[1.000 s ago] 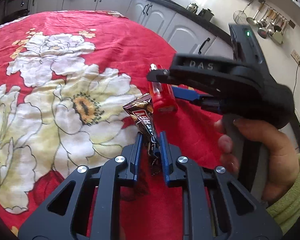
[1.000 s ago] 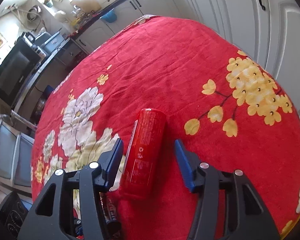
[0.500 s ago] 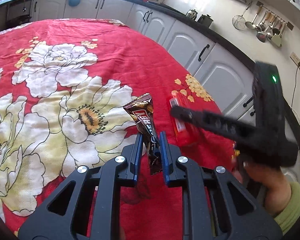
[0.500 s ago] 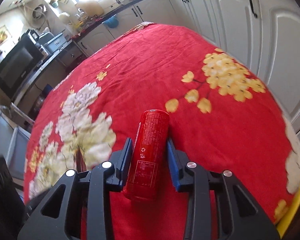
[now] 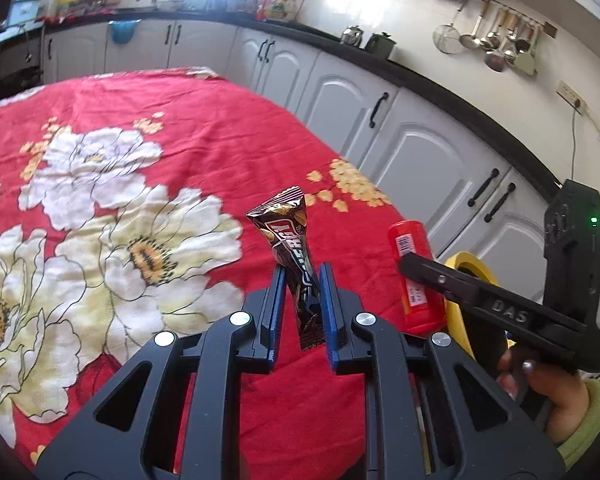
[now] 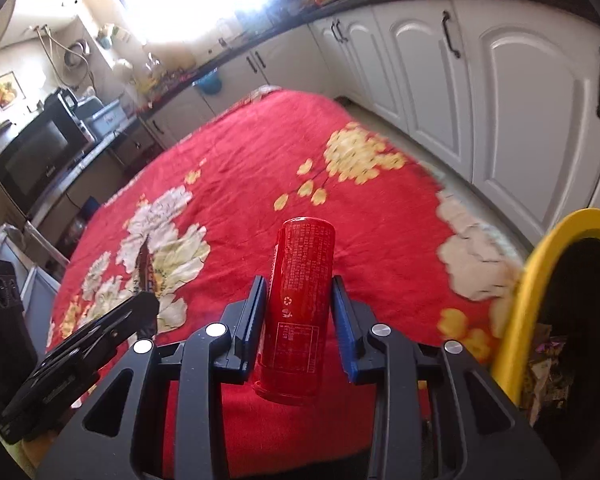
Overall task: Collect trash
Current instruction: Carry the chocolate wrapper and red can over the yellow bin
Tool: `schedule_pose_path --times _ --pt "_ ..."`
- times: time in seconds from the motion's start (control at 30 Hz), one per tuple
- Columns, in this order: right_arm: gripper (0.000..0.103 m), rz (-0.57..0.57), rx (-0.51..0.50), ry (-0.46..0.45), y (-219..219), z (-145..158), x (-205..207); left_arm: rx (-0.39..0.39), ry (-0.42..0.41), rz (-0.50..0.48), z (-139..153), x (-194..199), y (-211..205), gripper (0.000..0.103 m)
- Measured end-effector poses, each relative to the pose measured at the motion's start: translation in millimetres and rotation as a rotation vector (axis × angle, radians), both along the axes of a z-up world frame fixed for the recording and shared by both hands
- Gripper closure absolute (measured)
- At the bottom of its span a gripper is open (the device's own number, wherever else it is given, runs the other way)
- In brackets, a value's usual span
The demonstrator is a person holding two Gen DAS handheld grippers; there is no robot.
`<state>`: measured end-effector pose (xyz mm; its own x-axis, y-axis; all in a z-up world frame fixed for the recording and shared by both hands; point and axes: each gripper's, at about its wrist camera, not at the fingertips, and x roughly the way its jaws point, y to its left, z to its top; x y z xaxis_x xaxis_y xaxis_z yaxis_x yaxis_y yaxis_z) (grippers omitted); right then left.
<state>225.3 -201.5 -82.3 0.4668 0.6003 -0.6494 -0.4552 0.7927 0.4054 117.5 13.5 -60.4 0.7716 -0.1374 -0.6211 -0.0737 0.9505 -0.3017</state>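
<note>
Red can (image 6: 296, 304), a smooth slim metal cylinder with fine print down its side, sits clamped between the blue fingers (image 6: 256, 312) of the right gripper (image 6: 298, 308), lifted clear of the table and pointing away from the camera. Those fingers have just been closing and now press on both sides of the can. Over on the left, the left gripper (image 5: 302, 300) pinches a brown candy wrapper (image 5: 290, 248), glossy and crinkled, its sawtooth top edge fanning out above narrow fingers. Both pieces of trash hang above the table (image 5: 204, 120), which is draped in a soft red cloth with big white and yellow flowers. At the table's right edge stands the bin (image 6: 516, 304), yellow round rim, dark inside, with crumpled wrappers visible in it. White panelled cabinets (image 6: 520, 100) with black handles run behind.
</note>
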Motion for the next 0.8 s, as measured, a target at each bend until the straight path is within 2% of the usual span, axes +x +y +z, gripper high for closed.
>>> schedule_pose_path --times 0.4,0.8 --pt "0.072 -0.074 0.026 -0.076 -62 27 -29 0.047 -0.067 -0.094 23 -5 -39 0.091" --pt "0.072 -0.231 0.02 -0.098 -143 25 -44 0.07 -0.088 -0.244 27 10 -104 0.091"
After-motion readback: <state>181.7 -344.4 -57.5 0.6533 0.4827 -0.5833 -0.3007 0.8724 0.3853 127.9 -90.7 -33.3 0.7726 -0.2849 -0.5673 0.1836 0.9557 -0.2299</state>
